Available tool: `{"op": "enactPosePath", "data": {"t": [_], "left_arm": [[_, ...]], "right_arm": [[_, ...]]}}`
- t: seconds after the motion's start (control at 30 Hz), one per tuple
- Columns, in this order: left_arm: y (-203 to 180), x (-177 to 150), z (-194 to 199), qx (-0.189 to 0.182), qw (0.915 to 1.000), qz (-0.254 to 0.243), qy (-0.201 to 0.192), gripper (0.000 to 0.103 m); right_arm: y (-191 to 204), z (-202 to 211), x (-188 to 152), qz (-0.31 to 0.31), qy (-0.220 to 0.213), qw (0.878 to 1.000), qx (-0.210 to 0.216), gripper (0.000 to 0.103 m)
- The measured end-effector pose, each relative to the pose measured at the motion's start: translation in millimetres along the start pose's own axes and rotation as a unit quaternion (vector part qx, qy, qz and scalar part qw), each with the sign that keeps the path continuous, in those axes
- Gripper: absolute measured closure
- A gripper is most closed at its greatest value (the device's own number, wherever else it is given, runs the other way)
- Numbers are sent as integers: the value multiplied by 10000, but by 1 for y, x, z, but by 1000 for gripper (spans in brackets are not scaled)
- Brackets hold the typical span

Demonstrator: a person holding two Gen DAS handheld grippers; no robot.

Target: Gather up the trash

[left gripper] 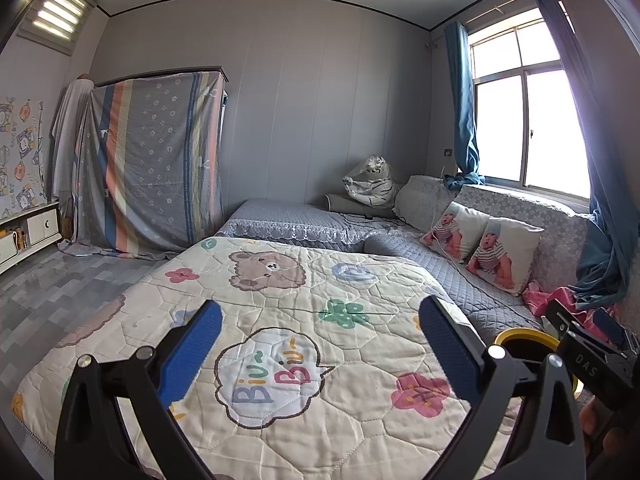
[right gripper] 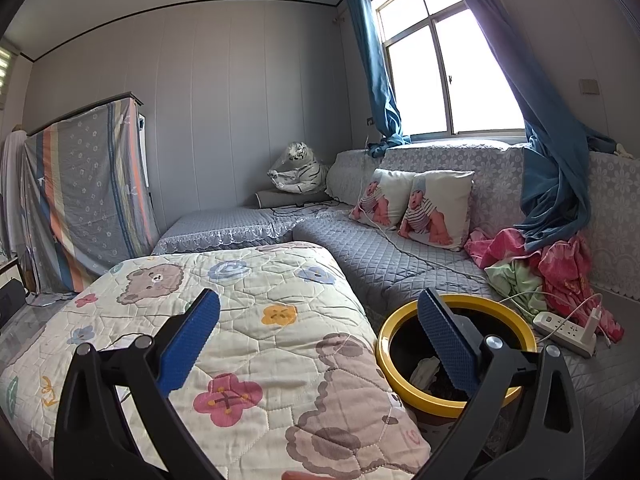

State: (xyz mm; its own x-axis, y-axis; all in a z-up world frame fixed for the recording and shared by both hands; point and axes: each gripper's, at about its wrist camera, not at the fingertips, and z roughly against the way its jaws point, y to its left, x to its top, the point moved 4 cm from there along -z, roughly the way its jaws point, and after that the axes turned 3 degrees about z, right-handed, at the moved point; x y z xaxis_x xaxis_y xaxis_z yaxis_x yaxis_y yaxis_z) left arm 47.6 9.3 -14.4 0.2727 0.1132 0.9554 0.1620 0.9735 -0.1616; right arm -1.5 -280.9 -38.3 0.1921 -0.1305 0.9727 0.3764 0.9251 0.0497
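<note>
We held both the left claw [left gripper: 320,344] and right claw [right gripper: 320,340] spread wide and empty over the cartoon-printed quilted blanket [right gripper: 248,344], with the yellow-rimmed round trash bin [right gripper: 386,354] kept close beside it, ready for scraps

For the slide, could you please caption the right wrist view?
Open right tongs hover over a cartoon quilt beside a yellow-rimmed bin.

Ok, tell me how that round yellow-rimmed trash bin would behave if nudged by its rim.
The round yellow-rimmed trash bin probably slides or tips easily: only a few white scraps show inside, so it seems light. It appears wedged between the cartoon-print quilt and the grey quilted sofa cover, which may steady it.
</note>
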Motion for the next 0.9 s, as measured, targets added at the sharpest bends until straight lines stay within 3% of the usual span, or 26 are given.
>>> {"op": "enactPosePath", "data": {"t": [0.9], "left_arm": [[-1, -5, -3, -61, 10000, 4, 44, 8]], "right_arm": [[0, -1, -1, -19, 32, 10000, 12, 8]]}}
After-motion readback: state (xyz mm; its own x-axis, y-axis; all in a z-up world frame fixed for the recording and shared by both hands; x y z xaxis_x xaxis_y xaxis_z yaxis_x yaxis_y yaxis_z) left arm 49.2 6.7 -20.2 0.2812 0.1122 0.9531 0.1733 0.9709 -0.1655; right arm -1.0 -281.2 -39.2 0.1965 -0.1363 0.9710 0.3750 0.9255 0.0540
